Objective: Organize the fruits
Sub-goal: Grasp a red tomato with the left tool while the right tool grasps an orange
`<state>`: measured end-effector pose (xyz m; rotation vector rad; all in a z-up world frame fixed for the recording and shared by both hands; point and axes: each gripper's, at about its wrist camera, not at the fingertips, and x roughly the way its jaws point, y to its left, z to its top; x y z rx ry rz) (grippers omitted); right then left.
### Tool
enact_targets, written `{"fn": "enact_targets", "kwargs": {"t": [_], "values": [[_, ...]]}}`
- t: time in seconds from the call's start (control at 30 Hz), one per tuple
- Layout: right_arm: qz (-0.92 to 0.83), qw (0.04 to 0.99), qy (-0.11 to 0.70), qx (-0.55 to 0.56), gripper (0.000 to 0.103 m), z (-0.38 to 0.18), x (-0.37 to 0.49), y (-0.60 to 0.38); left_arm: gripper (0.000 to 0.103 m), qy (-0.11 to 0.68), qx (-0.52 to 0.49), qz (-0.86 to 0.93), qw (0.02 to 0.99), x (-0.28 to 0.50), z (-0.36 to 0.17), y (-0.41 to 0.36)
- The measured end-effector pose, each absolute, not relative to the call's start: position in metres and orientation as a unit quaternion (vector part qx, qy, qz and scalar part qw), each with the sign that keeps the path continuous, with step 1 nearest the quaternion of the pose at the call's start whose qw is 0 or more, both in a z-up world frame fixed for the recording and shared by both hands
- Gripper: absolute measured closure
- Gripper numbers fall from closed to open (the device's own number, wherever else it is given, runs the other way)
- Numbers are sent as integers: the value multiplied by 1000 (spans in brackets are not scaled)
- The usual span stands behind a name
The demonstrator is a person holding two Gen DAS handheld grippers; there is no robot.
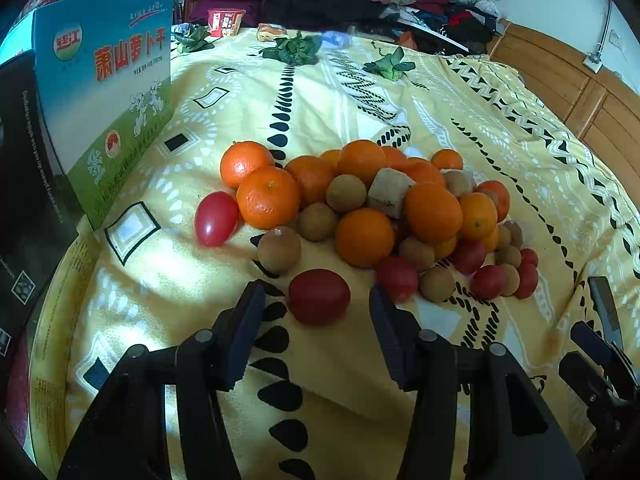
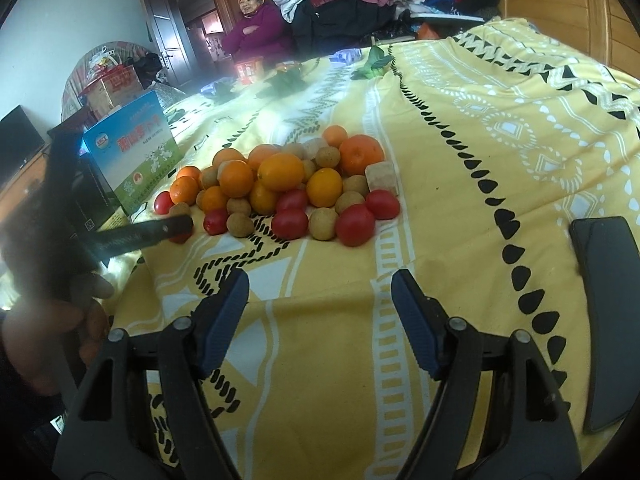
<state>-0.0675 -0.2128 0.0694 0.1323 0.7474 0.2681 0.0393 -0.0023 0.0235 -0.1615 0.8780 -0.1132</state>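
Your left gripper (image 1: 316, 300) is spread wide, a glossy red tomato (image 1: 319, 296) lying loose between its tips on the yellow bedspread (image 1: 360, 92). Your right gripper (image 2: 320, 292) gapes too, holding nothing. Beyond, the fruit pile (image 1: 372, 200) mixes oranges, brown longans and tomatoes mid-bed, a blue box (image 1: 108, 92) near the left edge.

The left tongs (image 1: 318, 300) are matte black plastic: two angled arms, each with round silver pivot pins, ending in dark navy ribbed pads (image 1: 244, 336). The right tongs (image 2: 320, 286) match them, their pads (image 2: 224, 320) a brighter blue. At nine o'clock in the right wrist view, bare, blurred skin of the left hand (image 2: 60, 320) shows.
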Motion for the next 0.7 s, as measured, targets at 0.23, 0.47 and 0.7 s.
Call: {"fn": "enact_targets", "kwargs": {"t": [0.23,0.47,0.7], "values": [[134,918,367,66,28,69,-67,-214,61,425,-63,-53,901,41,23,-8],[161,917,359,56,38,91,-64,-209,70,415,-72,-57,905,36,31,0],[227,895,380,61,41,106,-17,-194,71,408,-93,-68,906,29,43,8]]}}
